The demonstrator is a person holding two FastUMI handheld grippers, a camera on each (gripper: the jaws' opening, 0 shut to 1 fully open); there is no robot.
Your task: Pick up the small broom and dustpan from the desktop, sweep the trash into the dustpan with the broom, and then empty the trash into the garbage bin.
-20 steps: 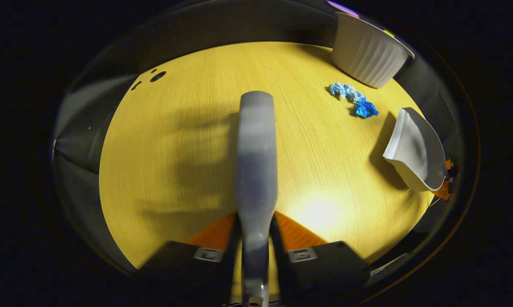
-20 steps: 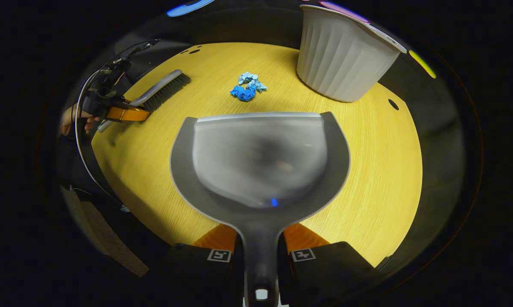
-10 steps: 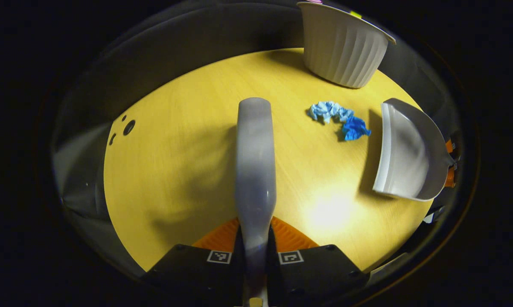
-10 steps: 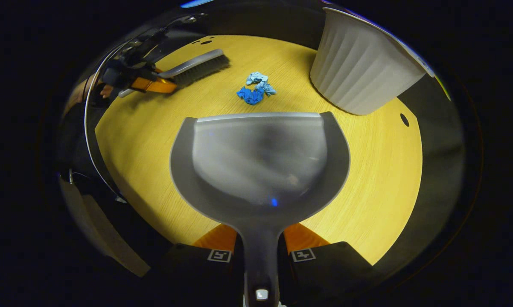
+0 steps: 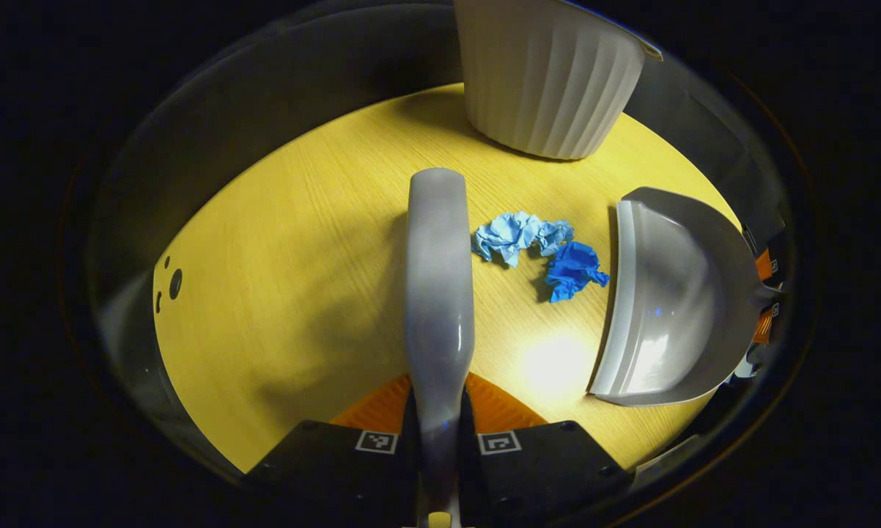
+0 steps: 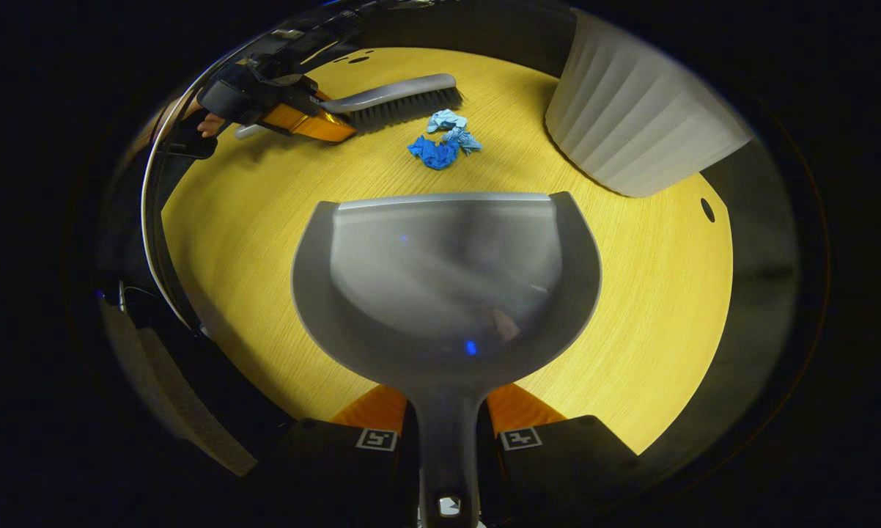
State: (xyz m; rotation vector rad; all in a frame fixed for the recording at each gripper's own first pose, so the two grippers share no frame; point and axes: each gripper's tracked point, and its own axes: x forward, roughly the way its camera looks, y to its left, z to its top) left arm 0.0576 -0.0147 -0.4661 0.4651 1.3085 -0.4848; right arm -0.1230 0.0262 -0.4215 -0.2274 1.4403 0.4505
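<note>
The yellow wood-grain desktop (image 5: 279, 293) carries everything. At its far edge stands the white ribbed garbage bin (image 5: 547, 73), upright; in the right gripper view it sits far right (image 6: 638, 125).

The grey dustpan (image 6: 448, 279) comes next in size. In the right gripper view its handle runs back between the 2 fingers of the right gripper (image 6: 446, 433), which press on it from both sides, so the grip is closed on the handle. The pan's straight lip points toward the far side, at the trash. In the left gripper view the dustpan (image 5: 675, 308) lies at the right, its open lip facing left, just beside the dark blue wad. I cannot tell whether the lip touches the desktop.

The small grey broom (image 5: 439, 293) runs straight ahead in the left gripper view, its handle pinched between the 2 fingers of the left gripper (image 5: 439, 433), closed tight on it. In the right gripper view the broom (image 6: 400, 94) lies far left, bristles down near the desktop, its head just left of the trash, with the left gripper (image 6: 294, 117) and part of a hand (image 6: 209, 125) behind it.

The trash is 2 crumpled paper wads lying close together between broom and dustpan: a light blue one (image 5: 517, 233) and a dark blue one (image 5: 574, 270).
</note>
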